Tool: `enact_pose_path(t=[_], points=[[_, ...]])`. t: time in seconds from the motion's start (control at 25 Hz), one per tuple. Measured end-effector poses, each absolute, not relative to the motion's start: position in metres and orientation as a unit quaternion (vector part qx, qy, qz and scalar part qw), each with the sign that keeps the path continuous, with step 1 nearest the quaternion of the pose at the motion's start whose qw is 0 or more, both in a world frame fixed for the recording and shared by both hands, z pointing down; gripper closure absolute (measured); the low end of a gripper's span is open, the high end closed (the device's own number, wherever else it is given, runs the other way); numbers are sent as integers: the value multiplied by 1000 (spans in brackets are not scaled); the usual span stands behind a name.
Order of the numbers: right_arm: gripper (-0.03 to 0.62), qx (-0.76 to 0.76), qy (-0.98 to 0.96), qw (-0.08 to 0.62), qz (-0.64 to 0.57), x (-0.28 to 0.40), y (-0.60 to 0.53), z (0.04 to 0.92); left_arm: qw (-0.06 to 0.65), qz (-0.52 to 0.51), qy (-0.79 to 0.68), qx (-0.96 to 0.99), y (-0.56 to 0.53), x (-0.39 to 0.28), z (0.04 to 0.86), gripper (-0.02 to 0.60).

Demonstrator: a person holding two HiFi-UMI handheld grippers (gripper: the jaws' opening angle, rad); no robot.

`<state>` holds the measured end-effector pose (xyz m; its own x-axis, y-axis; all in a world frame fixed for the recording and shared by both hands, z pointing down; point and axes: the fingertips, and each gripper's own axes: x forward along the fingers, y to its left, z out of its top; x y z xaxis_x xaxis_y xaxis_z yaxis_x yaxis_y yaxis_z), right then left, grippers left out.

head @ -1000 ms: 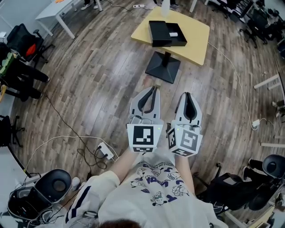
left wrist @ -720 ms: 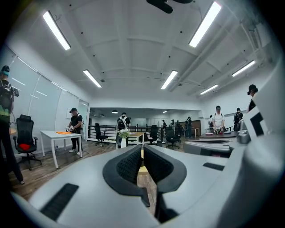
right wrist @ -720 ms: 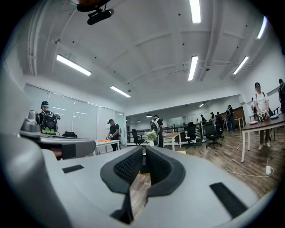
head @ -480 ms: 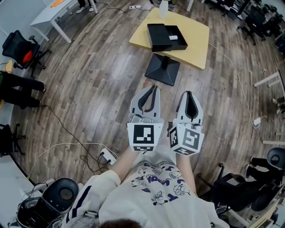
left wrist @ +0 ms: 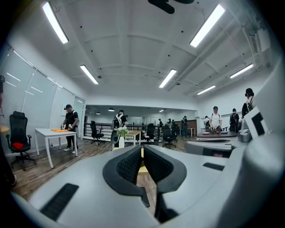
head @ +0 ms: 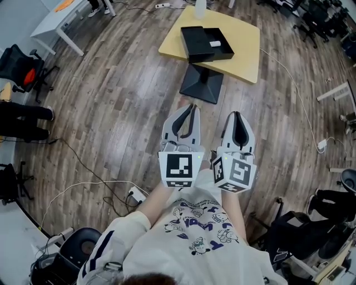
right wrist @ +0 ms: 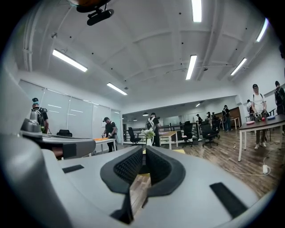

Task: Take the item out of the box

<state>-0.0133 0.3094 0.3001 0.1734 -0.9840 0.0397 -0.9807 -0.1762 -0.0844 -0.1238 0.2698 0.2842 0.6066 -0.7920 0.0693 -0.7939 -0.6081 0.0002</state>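
Both empty, jaws pressed together: left hand-held gripper [head: 192, 108] and right hand-held gripper [head: 236, 116], held low by the body. The black box [head: 196, 44] sits open on the yellow bench [head: 245, 53], well ahead, with the small white item [head: 215, 43] inside. Risk: reaching in with jaws unopened would probably knock the item or shove the box along the bench.

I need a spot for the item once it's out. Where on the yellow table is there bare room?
Widest bare patch: the right side of the yellow table, between the black box and the right edge. A narrower strip runs along the near edge, before the box. Left and far parts are crowded by the box and a white vase behind it.
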Motion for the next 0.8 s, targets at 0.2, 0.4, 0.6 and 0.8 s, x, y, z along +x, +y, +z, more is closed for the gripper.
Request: enact_pose_path(t=[0.2, 0.4, 0.6, 0.8], points=[[553, -766, 642, 15, -47, -12, 308, 304, 22, 34, -443, 896, 268, -121, 288, 554], [553, -762, 645, 13, -53, -7, 298, 308, 25, 38, -443, 895, 259, -114, 292, 554], [553, -754, 654, 13, -56, -2, 276, 310, 26, 42, -452, 891, 240, -107, 294, 554], [553, -747, 663, 11, -52, 10, 249, 306, 23, 38, -460, 887, 216, -95, 290, 554]])
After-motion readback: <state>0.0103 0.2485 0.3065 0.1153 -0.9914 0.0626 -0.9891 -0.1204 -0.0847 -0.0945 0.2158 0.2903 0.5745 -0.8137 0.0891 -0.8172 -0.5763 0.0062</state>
